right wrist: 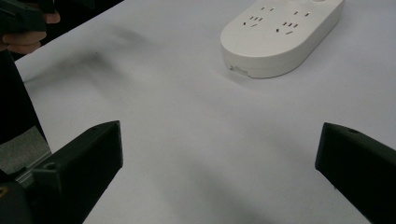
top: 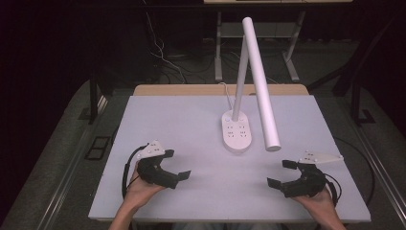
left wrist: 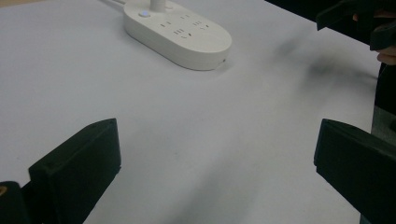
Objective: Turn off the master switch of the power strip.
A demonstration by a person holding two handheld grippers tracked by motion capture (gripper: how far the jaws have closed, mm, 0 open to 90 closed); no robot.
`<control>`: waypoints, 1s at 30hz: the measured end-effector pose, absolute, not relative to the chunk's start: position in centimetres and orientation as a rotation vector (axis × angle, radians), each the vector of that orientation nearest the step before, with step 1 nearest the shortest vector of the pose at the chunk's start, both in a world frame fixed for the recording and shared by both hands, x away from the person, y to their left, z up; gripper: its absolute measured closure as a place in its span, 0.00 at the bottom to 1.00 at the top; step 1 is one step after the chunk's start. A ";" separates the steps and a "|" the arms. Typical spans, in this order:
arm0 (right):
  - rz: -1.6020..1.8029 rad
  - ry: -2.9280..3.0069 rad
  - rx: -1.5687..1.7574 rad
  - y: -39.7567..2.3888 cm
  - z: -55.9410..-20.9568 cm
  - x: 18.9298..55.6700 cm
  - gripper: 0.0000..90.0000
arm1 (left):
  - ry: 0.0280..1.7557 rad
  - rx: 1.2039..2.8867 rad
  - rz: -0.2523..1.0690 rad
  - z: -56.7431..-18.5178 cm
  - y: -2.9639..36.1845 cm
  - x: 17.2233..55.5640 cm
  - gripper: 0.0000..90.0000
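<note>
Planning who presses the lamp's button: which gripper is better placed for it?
Probably the left gripper. The button sits at the base's far left corner, on that gripper's side; the lamp head overhangs the right gripper's path.

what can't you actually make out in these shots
- Lamp light: in the high view its emitting face is turned down, so on or off is unclear.
- Lamp base: top cut off by the left gripper view's upper edge; socket details too small.
- Cord: runs past the table's far edge, its end lost in the dark.
- Left gripper and right gripper: both open, holding nothing.
</note>
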State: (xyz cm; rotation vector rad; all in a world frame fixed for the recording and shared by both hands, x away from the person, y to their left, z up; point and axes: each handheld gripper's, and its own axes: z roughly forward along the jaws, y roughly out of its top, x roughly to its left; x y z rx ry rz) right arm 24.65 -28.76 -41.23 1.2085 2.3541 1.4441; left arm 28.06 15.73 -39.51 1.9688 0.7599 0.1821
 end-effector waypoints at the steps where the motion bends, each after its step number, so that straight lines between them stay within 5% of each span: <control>1: 1.443 2.355 1.208 -28.8 -41.2 24.6 0.00 | 0.756 1.973 0.182 -39.4 15.6 28.2 0.00; 30: 1.425 2.361 1.206 -28.8 -41.4 24.7 0.00 | 0.692 2.056 0.162 -37.1 13.0 31.5 0.00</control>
